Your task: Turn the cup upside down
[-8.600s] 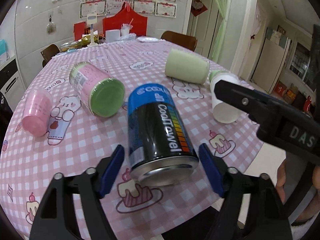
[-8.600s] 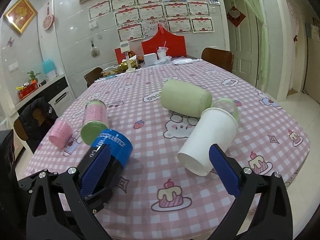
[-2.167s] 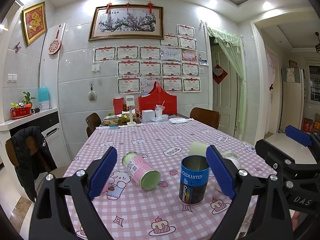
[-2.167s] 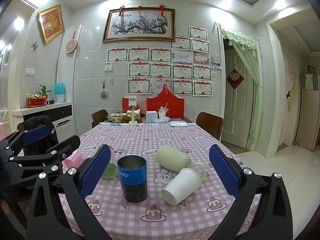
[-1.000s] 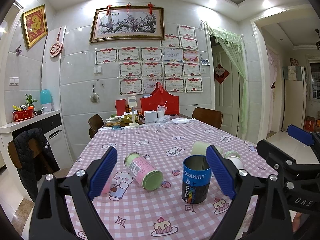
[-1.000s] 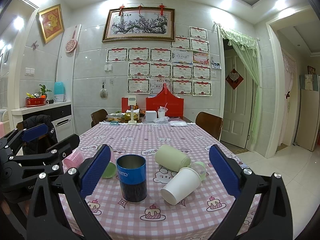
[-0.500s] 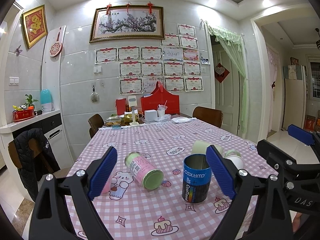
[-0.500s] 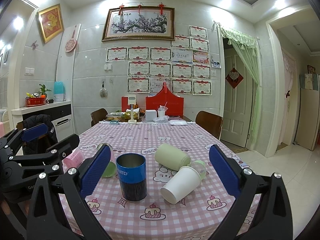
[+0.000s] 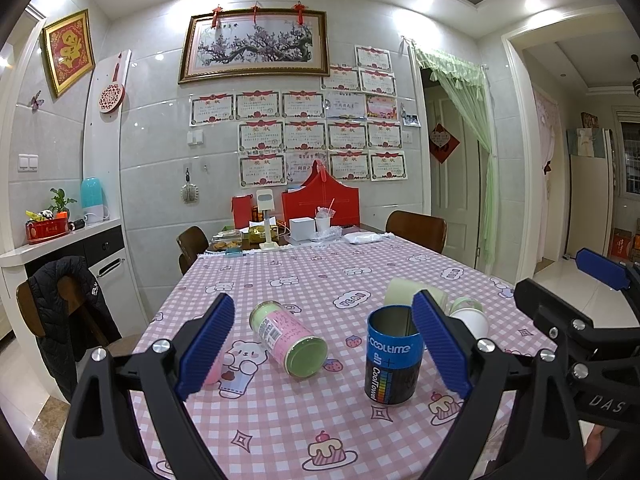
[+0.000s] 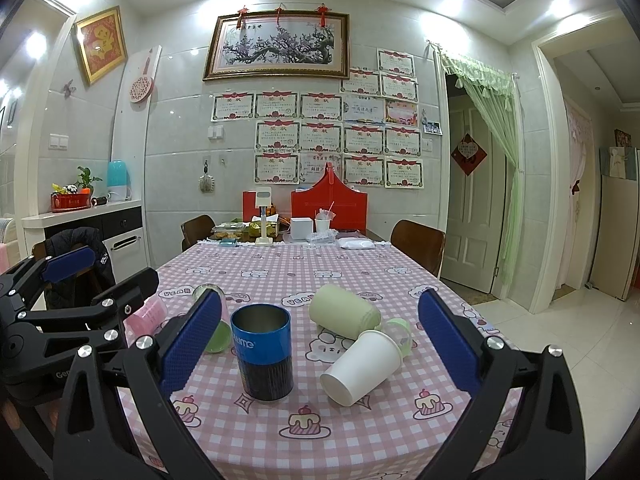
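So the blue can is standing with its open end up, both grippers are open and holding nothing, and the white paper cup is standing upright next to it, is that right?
Not quite. The white paper cup is lying on its side, mouth toward the camera, as the right wrist view shows. The rest holds: the blue can stands open end up, and the left gripper and right gripper are open and holding nothing.

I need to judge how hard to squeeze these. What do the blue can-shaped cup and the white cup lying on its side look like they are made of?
Blue cup: seemingly metal, since its inside and rim are bare, dull silver; the outside is a glossy printed blue and black wrap. White cup: probably paper, being matte, opaque and tapered with a thin rolled rim, though thin plastic cannot be ruled out.
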